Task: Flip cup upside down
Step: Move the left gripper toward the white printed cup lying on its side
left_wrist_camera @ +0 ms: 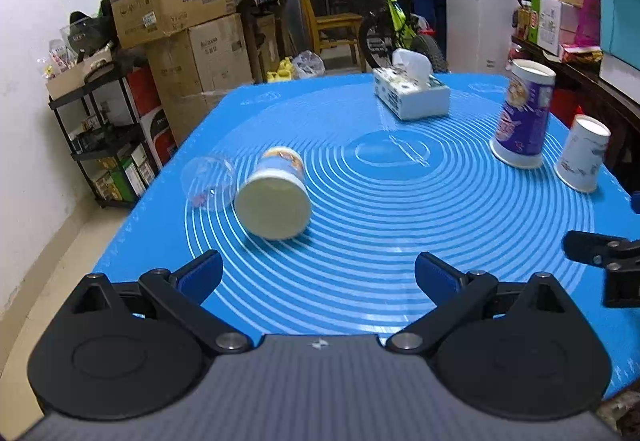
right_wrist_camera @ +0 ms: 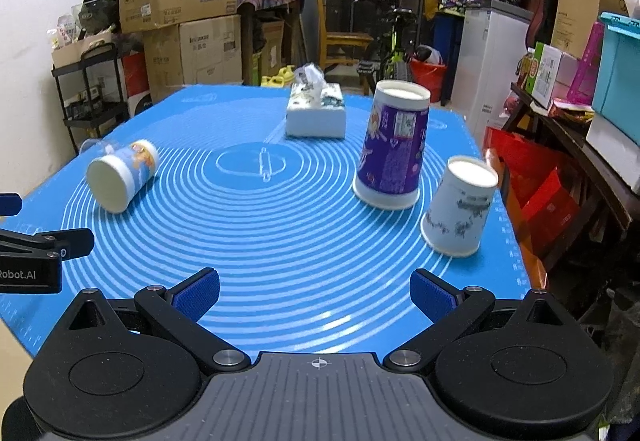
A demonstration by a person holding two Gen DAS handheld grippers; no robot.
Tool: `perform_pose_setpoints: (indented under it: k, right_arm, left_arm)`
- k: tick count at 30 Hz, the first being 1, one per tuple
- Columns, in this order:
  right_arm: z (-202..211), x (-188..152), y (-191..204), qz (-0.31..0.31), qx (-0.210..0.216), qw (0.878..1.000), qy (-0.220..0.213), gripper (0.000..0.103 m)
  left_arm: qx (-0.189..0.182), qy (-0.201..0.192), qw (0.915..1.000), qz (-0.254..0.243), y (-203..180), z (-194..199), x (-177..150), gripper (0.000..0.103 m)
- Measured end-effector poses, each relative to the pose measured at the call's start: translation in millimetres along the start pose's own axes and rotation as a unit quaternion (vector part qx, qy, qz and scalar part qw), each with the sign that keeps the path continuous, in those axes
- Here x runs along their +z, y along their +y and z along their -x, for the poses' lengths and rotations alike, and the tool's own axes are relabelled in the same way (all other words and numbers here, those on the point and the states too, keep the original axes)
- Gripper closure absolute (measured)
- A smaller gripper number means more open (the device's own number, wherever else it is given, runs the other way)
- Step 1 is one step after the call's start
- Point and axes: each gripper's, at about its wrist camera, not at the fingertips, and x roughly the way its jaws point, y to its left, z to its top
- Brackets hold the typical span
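Note:
A blue-and-white paper cup (left_wrist_camera: 276, 197) lies on its side on the blue mat (left_wrist_camera: 360, 241), its flat base towards me; it also shows in the right wrist view (right_wrist_camera: 122, 173). A clear plastic cup (left_wrist_camera: 208, 181) lies on its side right behind it. A tall purple cup (right_wrist_camera: 394, 145) and a small white cup (right_wrist_camera: 460, 207) stand upside down at the right; both show in the left wrist view, purple cup (left_wrist_camera: 522, 115) and white cup (left_wrist_camera: 582, 157). My left gripper (left_wrist_camera: 318, 273) is open and empty, short of the lying cup. My right gripper (right_wrist_camera: 316, 291) is open and empty.
A tissue box (right_wrist_camera: 316, 113) sits at the back of the mat, also in the left wrist view (left_wrist_camera: 410, 93). The mat's left edge drops to the floor beside a black shelf rack (left_wrist_camera: 100, 129). A cluttered side table (right_wrist_camera: 580, 129) stands to the right.

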Motion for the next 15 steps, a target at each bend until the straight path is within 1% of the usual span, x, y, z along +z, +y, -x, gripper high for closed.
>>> perform_pose_setpoints:
  k: [7, 15]
  right_arm:
    - [-20, 19, -6, -0.007, -0.001, 1.000, -0.023, 0.002]
    - [-43, 24, -10, -0.015, -0.005, 1.000, -0.023, 0.002]
  left_arm:
    - [0.029, -0.021, 0.9992, 0.018, 11, -39, 14, 0.002]
    - [0.043, -0.018, 0.9985, 0.029, 20, -93, 28, 0.002]
